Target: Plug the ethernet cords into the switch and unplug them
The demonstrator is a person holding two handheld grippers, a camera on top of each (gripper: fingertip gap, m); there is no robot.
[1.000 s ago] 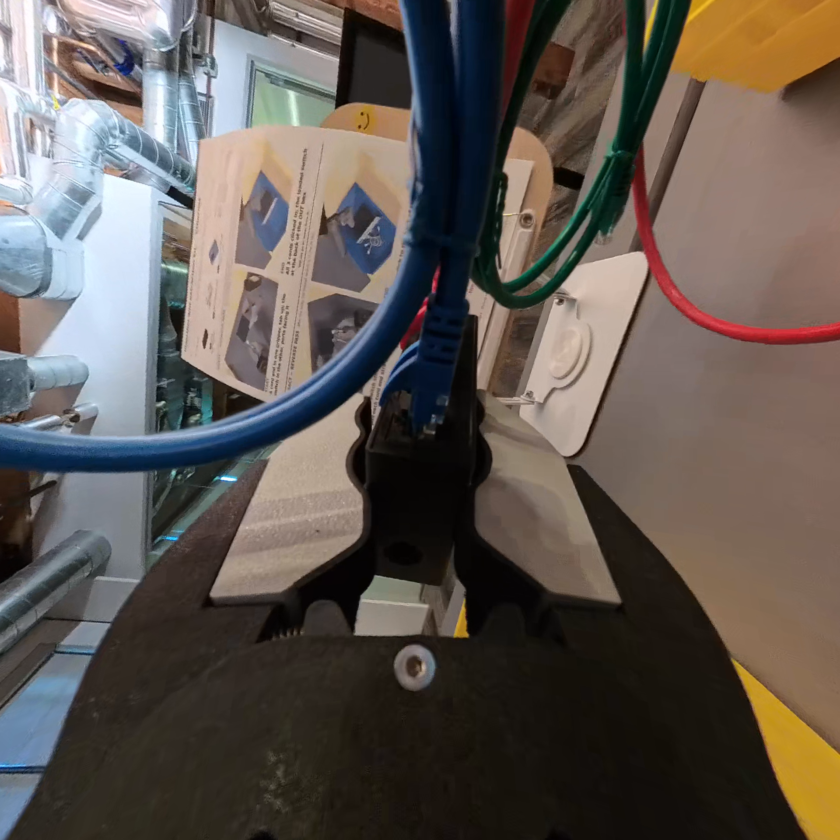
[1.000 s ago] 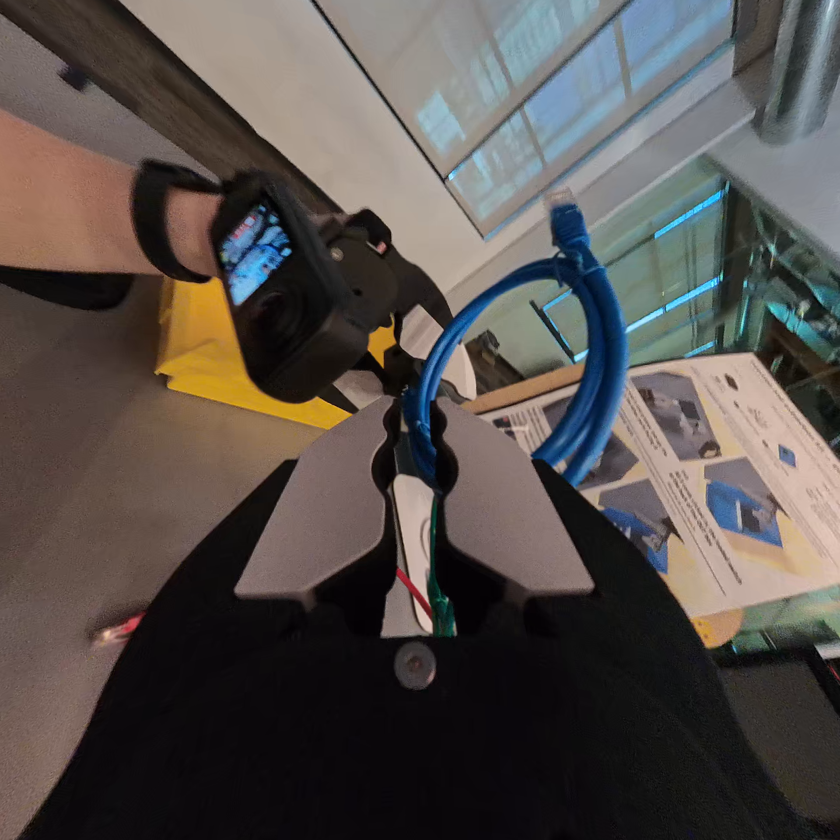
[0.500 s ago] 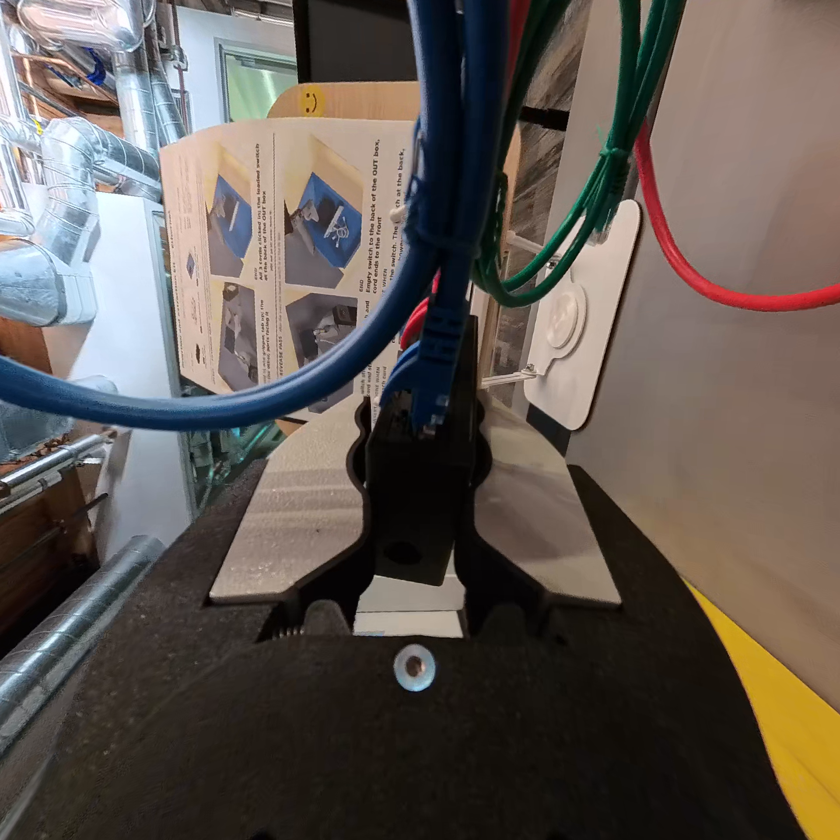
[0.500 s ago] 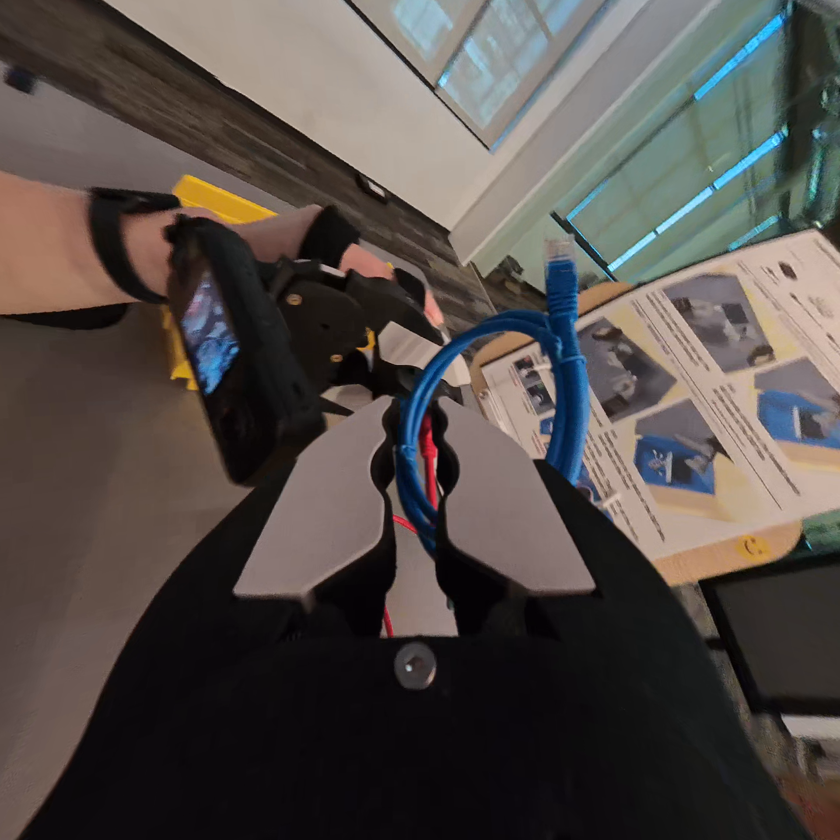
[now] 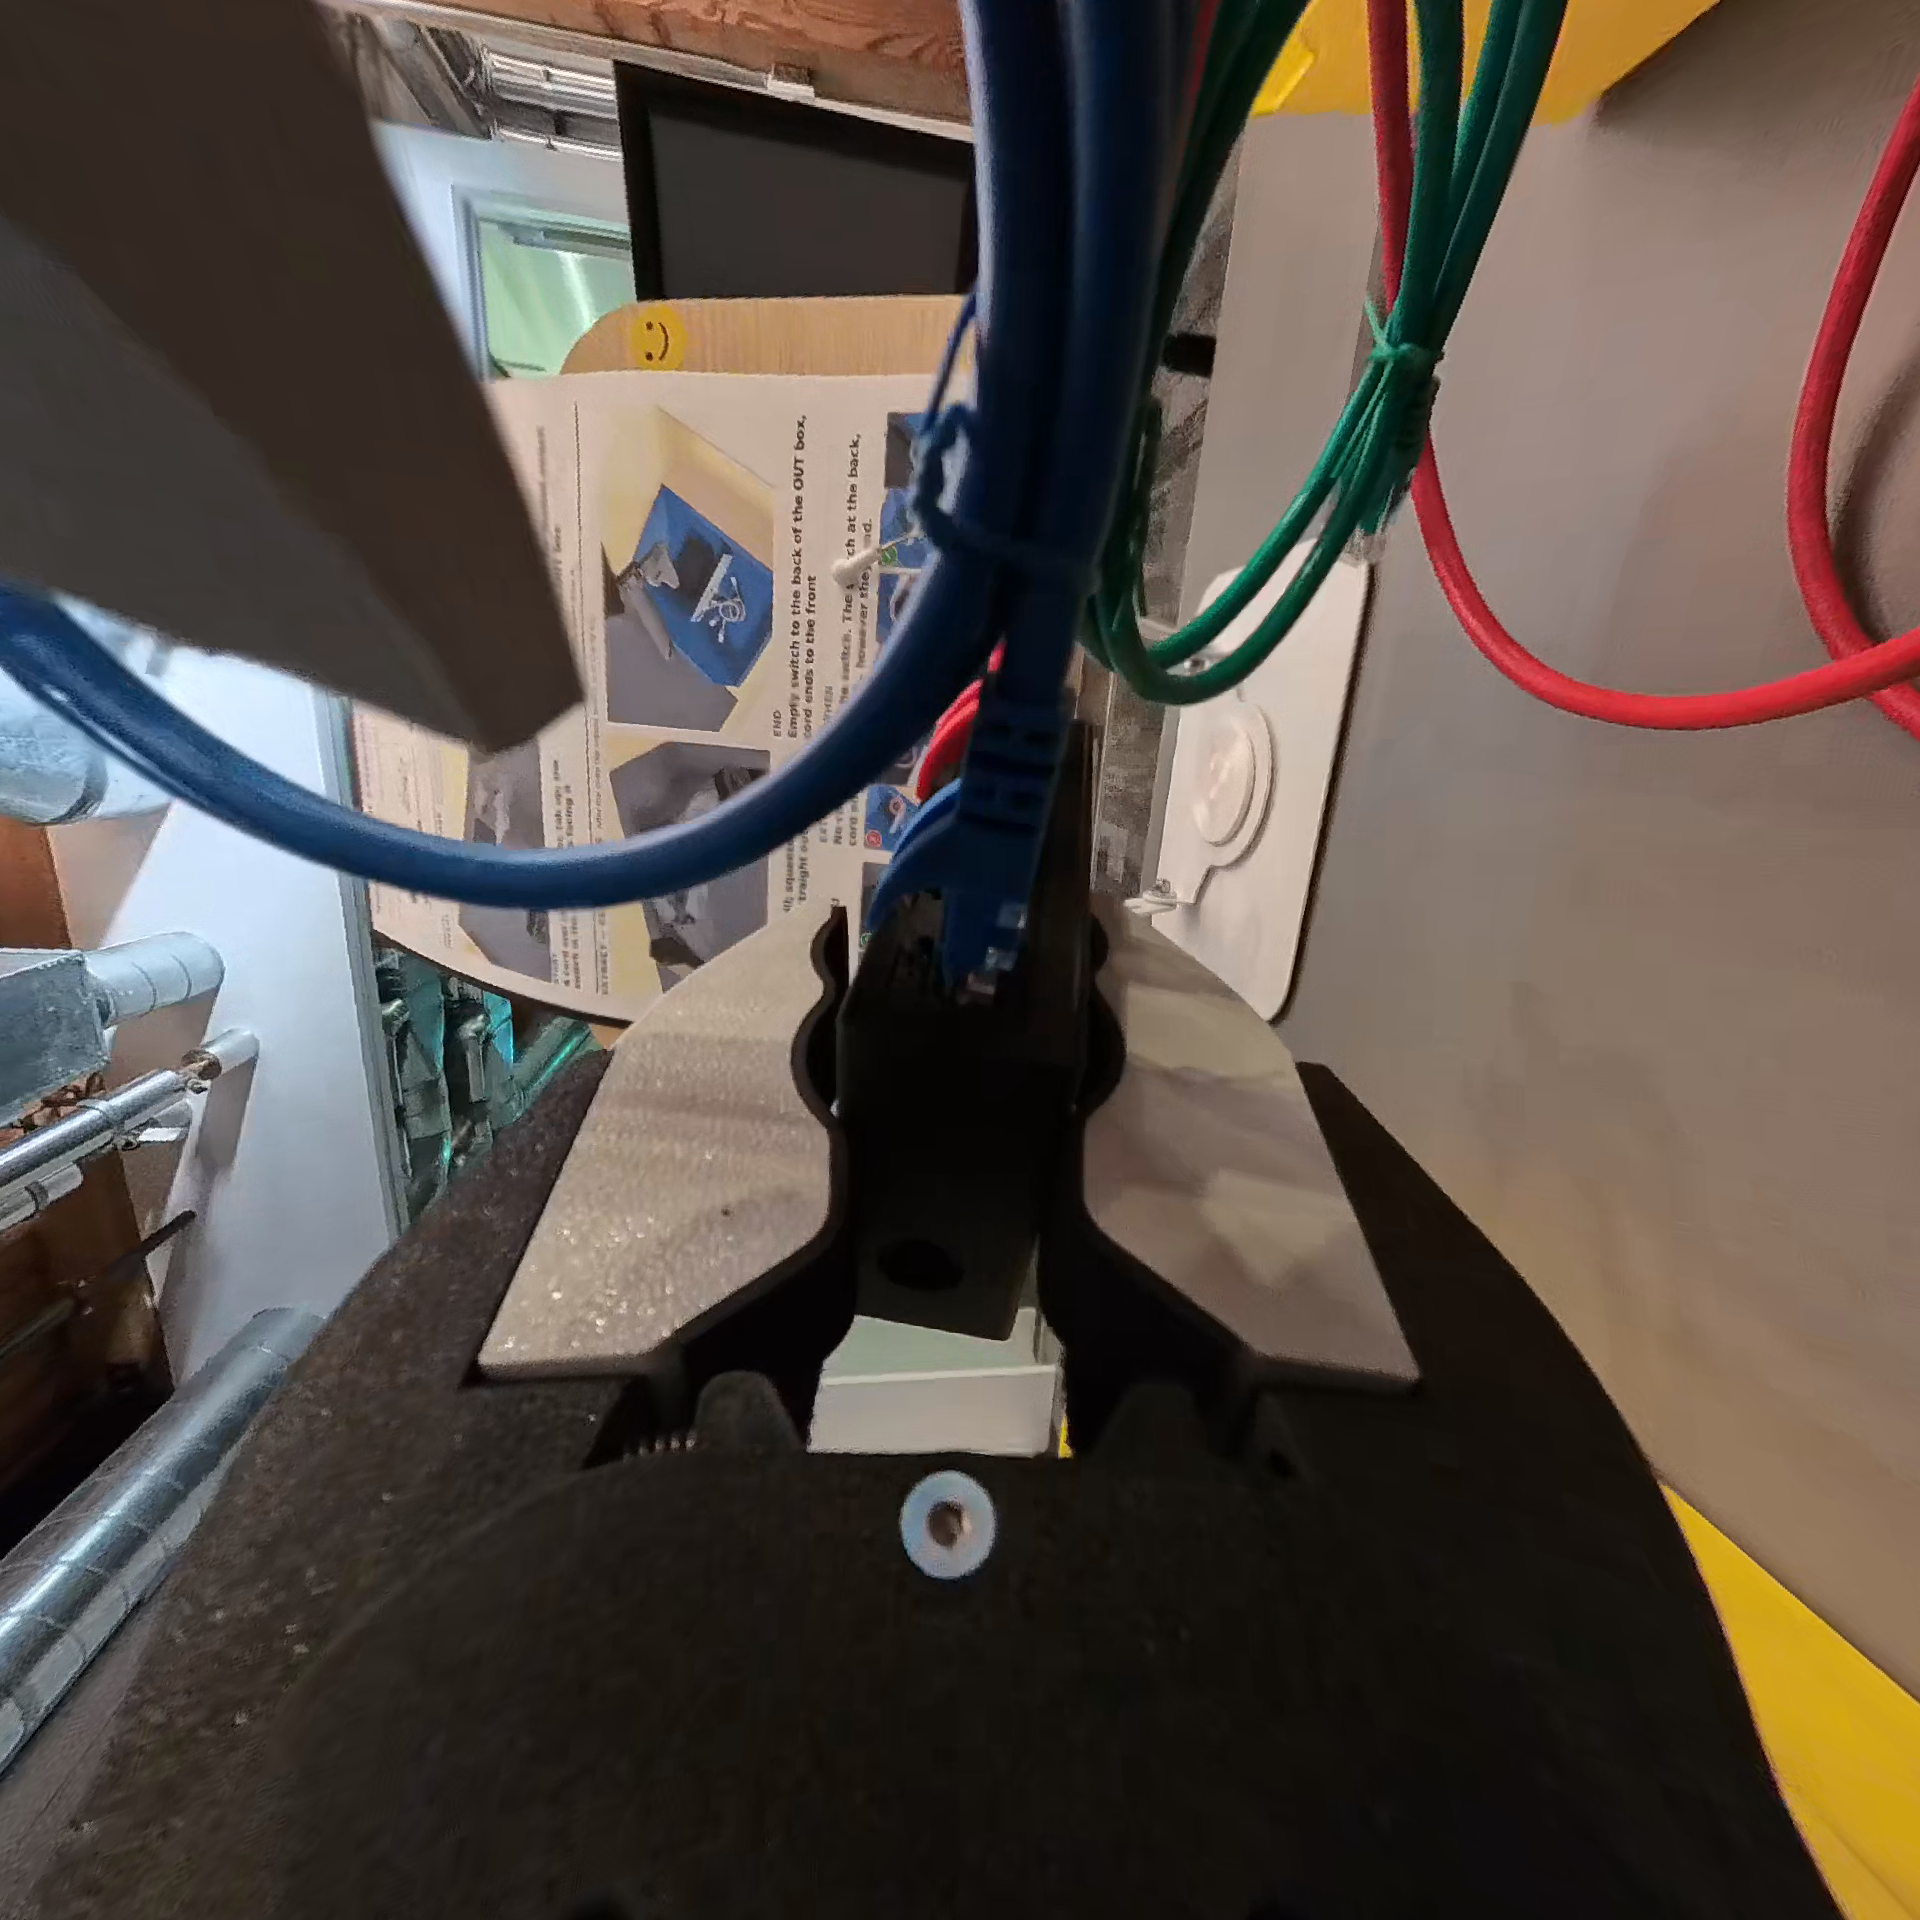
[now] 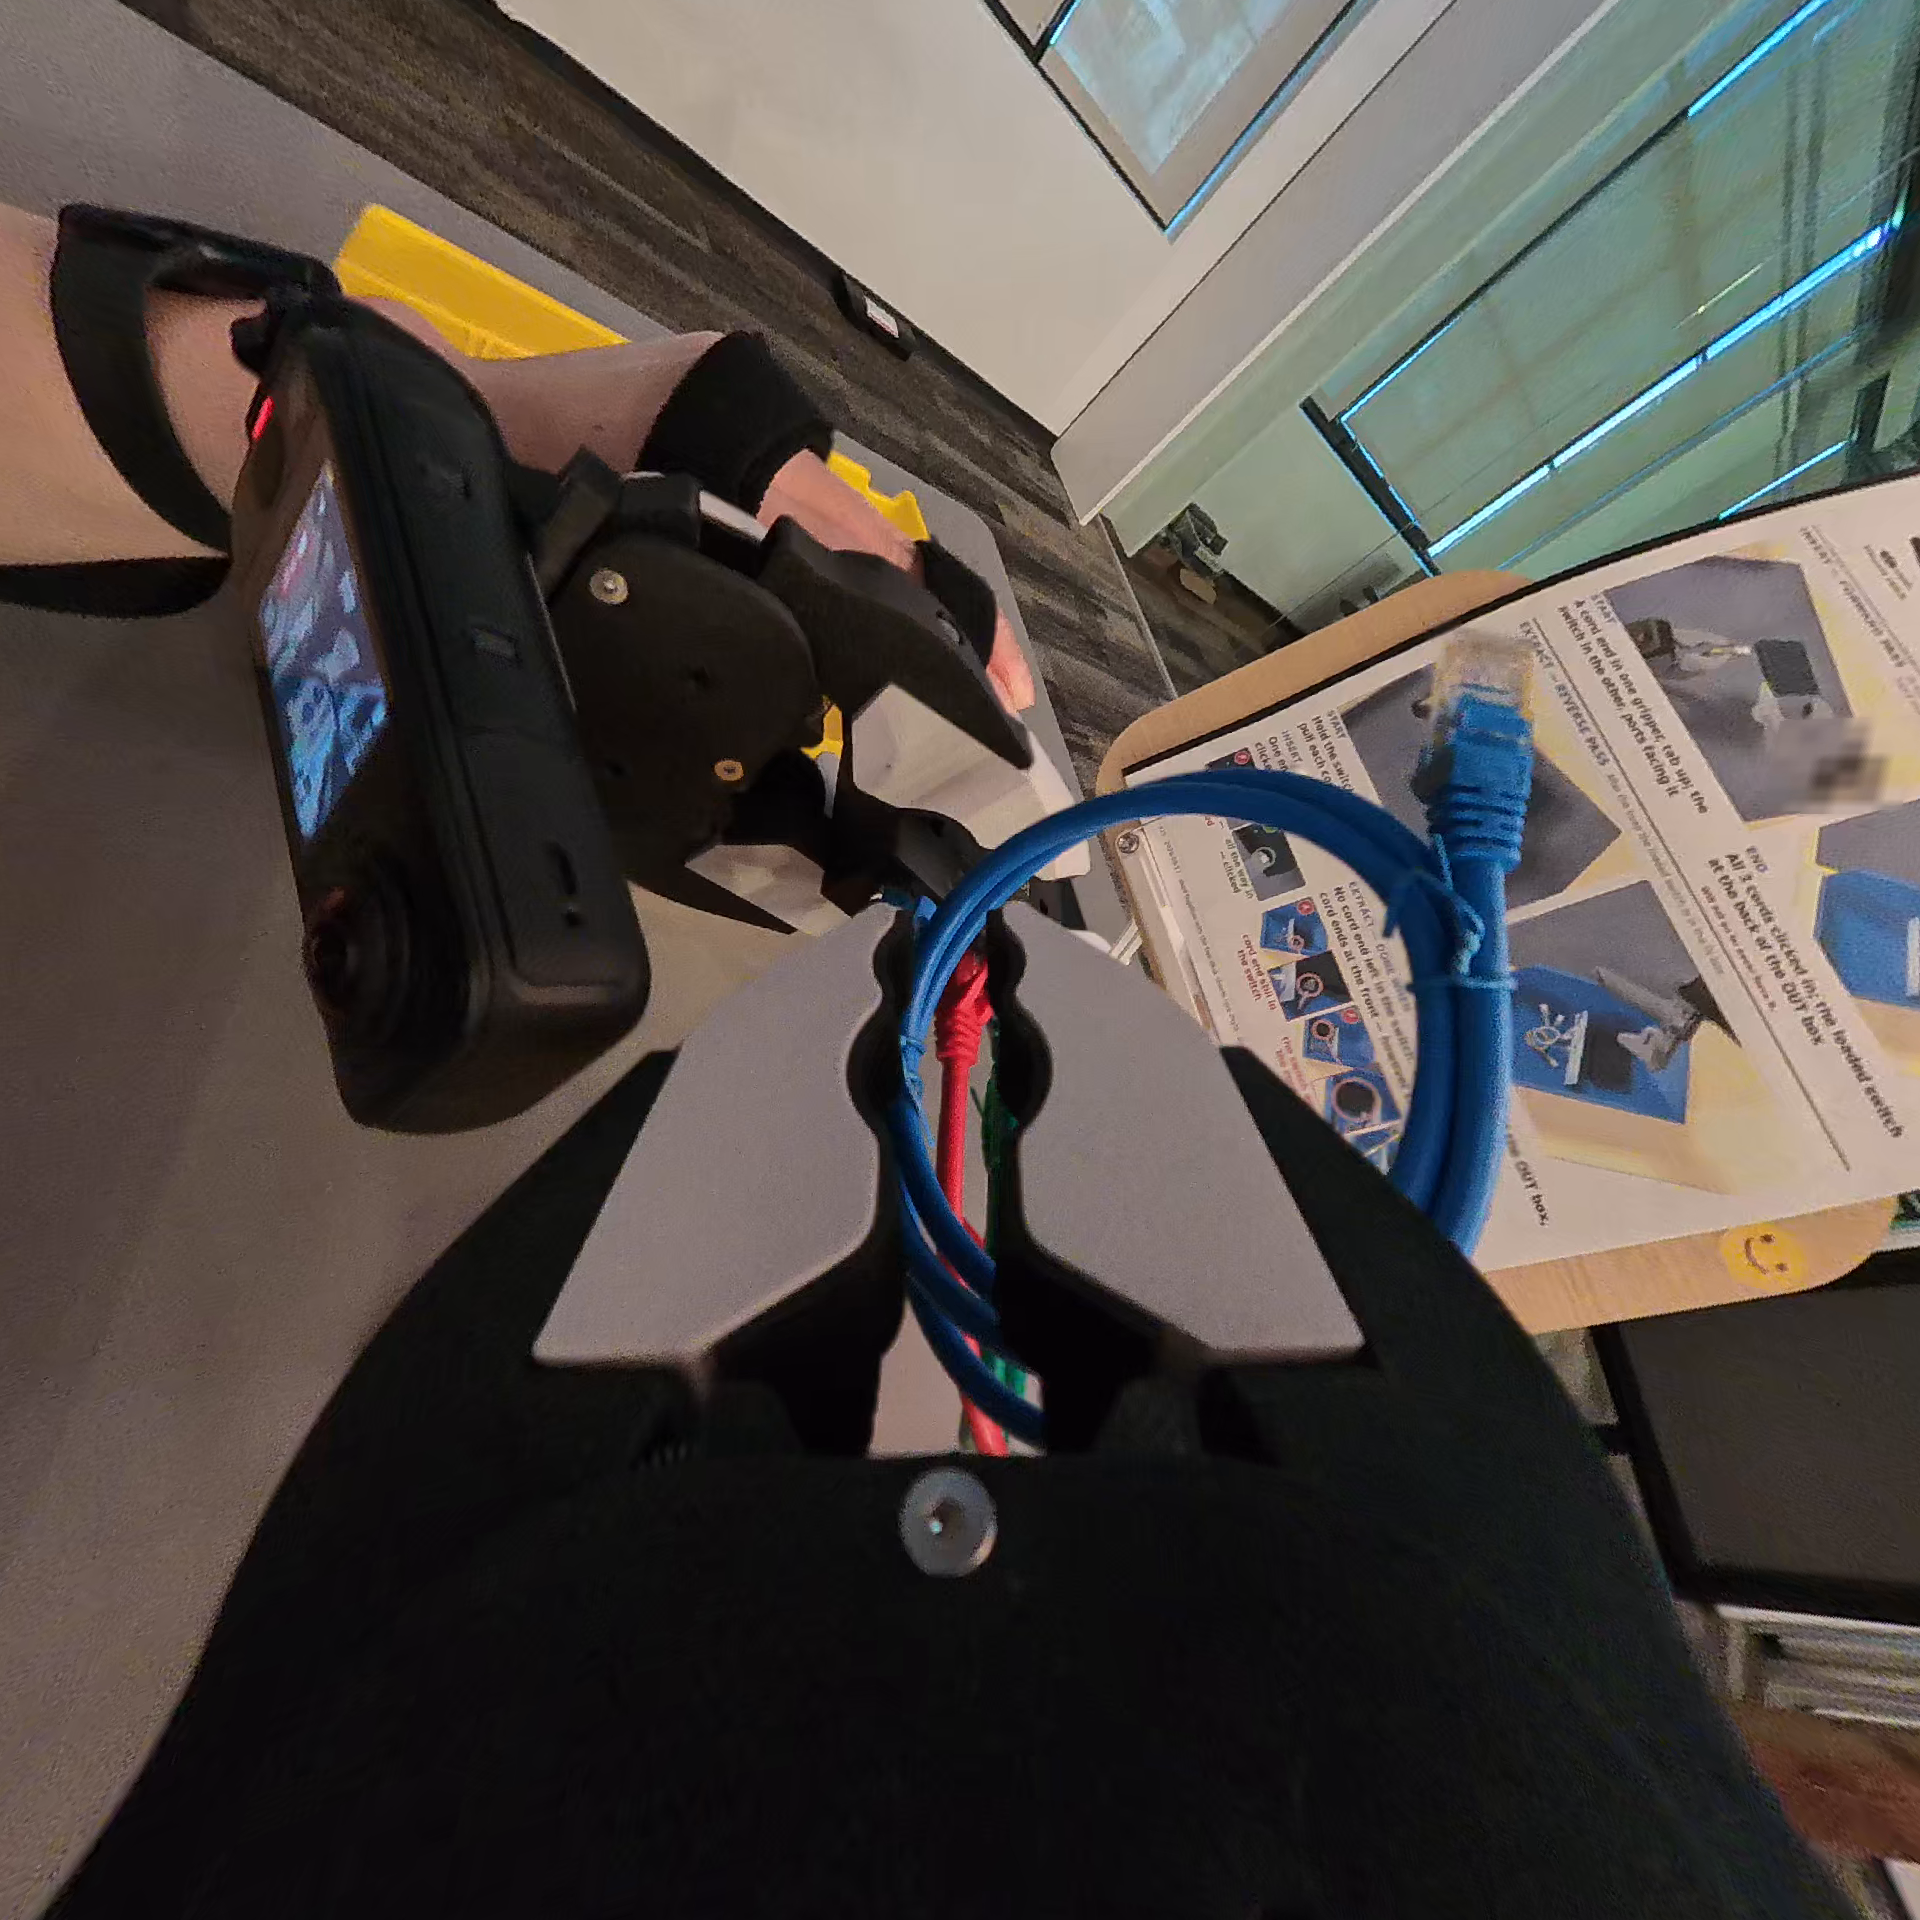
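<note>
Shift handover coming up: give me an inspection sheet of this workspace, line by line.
Surface: grey table, bare where visible.
Job's things: black switch clamped in the left claw; one blue plug sits at its ports.
Clutter: yellow bin; printed sheet on a wooden board.
Grippers: left claw shut on the switch; right claw shut on the blue cord.
Cables: blue cord coiled and tied, free plug up; red cord and green cord loop past.
Surroundings: windows, metal ducts, dark screen.
</note>
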